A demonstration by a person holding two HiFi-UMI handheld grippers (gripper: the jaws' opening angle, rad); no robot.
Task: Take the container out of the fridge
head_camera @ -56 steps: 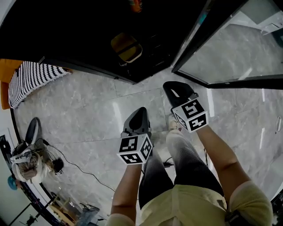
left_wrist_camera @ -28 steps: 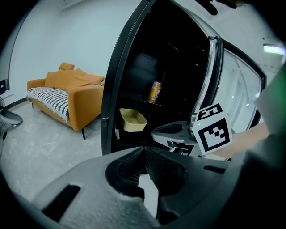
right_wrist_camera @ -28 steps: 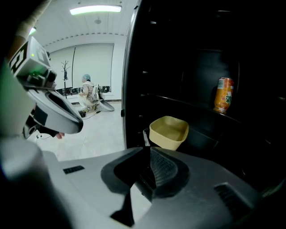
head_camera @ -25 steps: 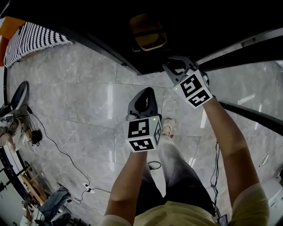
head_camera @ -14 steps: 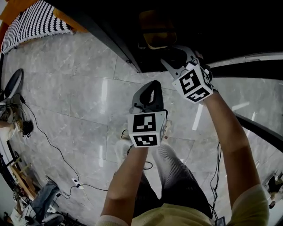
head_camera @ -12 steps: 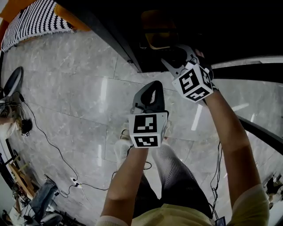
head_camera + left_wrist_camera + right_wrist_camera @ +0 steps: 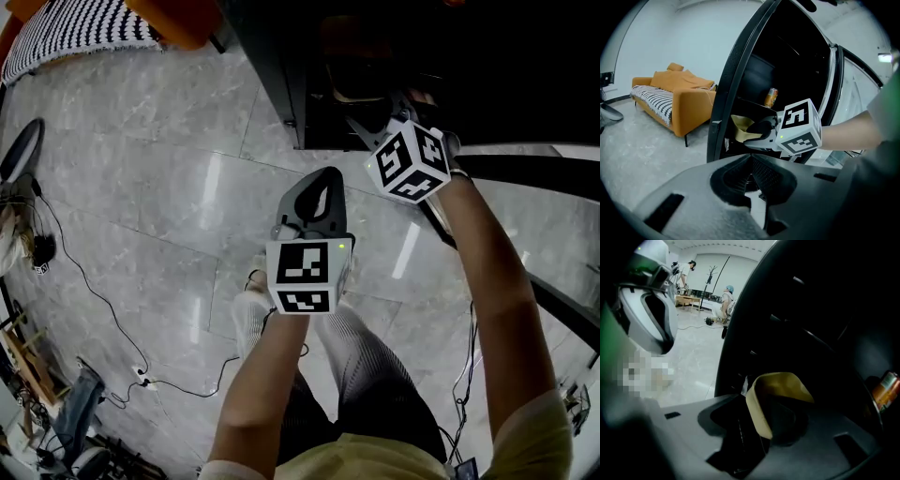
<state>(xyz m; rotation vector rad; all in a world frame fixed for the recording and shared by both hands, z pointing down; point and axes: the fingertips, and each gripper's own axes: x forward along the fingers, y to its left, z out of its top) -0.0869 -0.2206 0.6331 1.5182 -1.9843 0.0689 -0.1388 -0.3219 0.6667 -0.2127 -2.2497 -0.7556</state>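
Note:
A tan, open-topped container [image 7: 780,379] sits on a shelf in the dark open fridge; it also shows dimly in the head view [image 7: 351,90] and in the left gripper view [image 7: 740,126]. My right gripper [image 7: 761,427] reaches into the fridge. Its jaws have just been opening and stand open, with the container's near wall between them. From outside, the right gripper [image 7: 755,133] shows with its fingertips at the container. My left gripper [image 7: 314,192] hangs over the floor in front of the fridge, shut and empty.
An orange drink can [image 7: 771,97] stands on the shelf behind the container, to its right in the right gripper view [image 7: 885,391]. The fridge door edge [image 7: 736,84] stands to the left. An orange sofa [image 7: 670,93] is further left. Cables [image 7: 94,291] trail on the floor.
The right gripper has gone deeper into the fridge toward the container, and its marker cube has rolled. The left gripper has stayed in front of the fridge.

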